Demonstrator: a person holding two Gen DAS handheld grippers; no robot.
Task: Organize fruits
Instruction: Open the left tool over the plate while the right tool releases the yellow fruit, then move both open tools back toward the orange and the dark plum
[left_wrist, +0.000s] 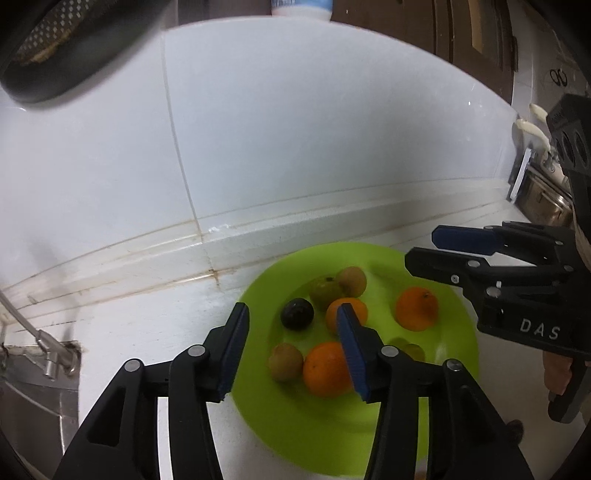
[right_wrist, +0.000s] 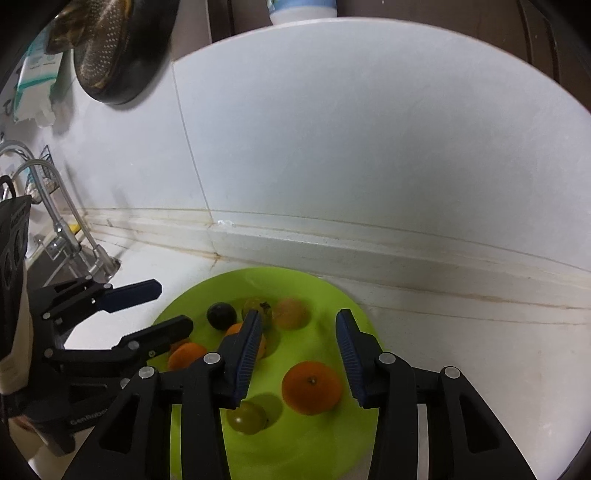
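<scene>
A lime green plate lies on the white counter and holds several fruits. Among them are oranges, a dark round fruit, brownish round fruits, a green citrus and a green grape. My left gripper is open and empty above the plate's left side; it also shows in the right wrist view. My right gripper is open and empty over an orange; it also shows in the left wrist view.
A tiled white wall with a raised ledge runs behind the plate. A sink with a faucet lies to the left. A dark pan hangs on the wall. A white bottle stands above.
</scene>
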